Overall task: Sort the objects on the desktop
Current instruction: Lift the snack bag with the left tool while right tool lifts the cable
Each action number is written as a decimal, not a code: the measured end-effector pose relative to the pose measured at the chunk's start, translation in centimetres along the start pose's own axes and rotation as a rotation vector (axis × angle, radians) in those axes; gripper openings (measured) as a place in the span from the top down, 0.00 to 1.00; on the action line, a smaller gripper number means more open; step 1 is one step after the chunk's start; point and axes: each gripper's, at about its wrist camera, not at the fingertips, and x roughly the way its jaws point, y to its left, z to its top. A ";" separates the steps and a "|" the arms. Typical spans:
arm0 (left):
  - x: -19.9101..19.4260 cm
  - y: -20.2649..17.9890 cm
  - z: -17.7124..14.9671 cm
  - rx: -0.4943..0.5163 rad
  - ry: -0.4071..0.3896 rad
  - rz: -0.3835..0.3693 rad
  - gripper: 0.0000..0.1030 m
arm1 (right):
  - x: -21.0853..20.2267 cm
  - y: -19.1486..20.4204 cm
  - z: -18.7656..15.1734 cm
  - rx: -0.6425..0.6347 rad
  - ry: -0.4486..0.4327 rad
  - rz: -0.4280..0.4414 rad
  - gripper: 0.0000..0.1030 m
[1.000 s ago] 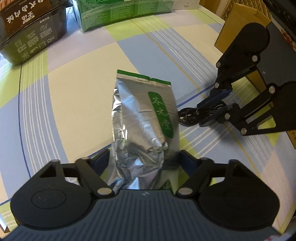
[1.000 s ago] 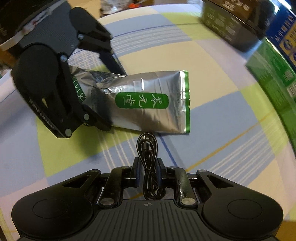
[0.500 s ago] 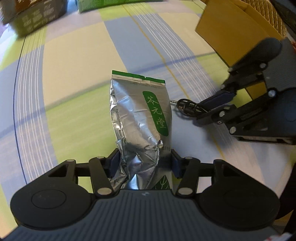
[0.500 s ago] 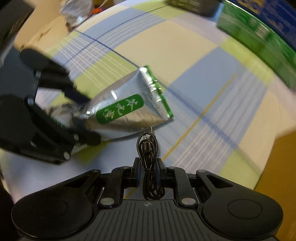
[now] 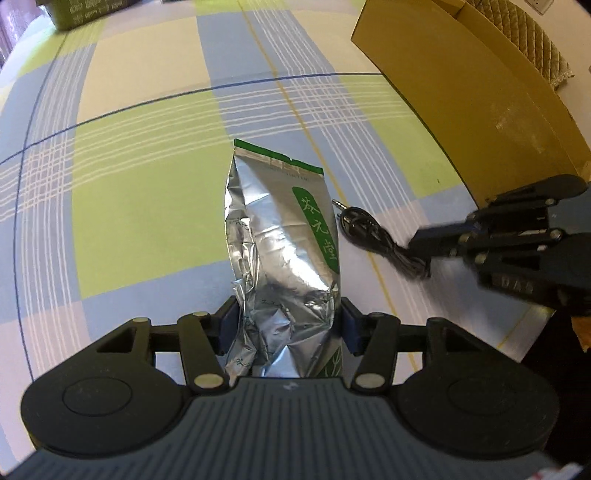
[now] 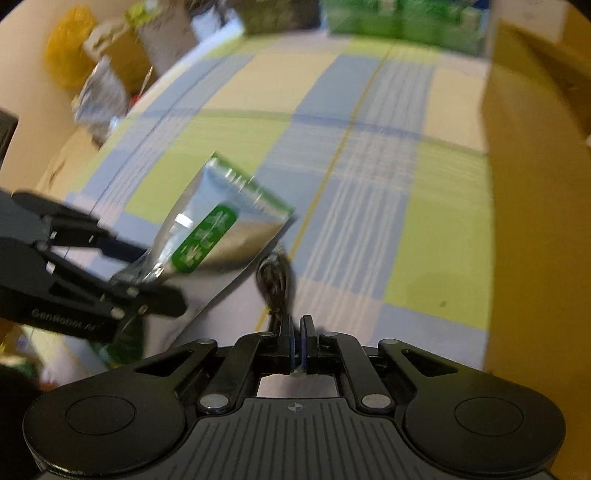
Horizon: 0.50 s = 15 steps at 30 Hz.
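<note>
Your silver foil pouch point(image 5: 282, 258) with its green label sits pinched at its crumpled lower end between the jaws of your left gripper point(image 5: 286, 325), its green-edged top pointing away from you over the checked cloth of the surface point(image 5: 147, 206). Just to its right, your right gripper point(image 6: 295, 341) has its jaws pressed nearly together on a bundled black cable point(image 5: 380, 243), whose looped end and small metal plug stick out forward, close beside the pouch but apart from it. From the right wrist view (badly blurred) the pouch point(image 6: 221, 236) hangs tilted in front of you, to the left, with the cable point(image 6: 275, 284) just below its near edge. A brown cardboard box point(image 5: 461, 99) stands along the right side of the surface, near your right gripper point(image 5: 424, 247). Green and dark boxes point(image 6: 402, 18) line the far edge.
</note>
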 end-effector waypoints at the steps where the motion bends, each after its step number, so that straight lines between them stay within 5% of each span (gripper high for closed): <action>1: -0.2 0.0 -0.1 -0.001 -0.011 0.003 0.50 | -0.4 -0.2 -0.4 0.011 -0.035 0.000 0.99; 6: -1.1 0.6 -0.4 -0.028 -0.073 0.018 0.39 | -0.7 0.2 -1.9 -0.029 -0.129 0.010 0.86; 8: -1.3 0.8 -0.4 -0.038 -0.091 0.011 0.33 | -0.3 0.6 -2.2 -0.057 -0.156 0.014 0.64; 15: -1.1 1.4 -0.5 -0.037 -0.123 0.020 0.26 | 2.0 1.7 -3.4 -0.149 -0.210 -0.021 0.63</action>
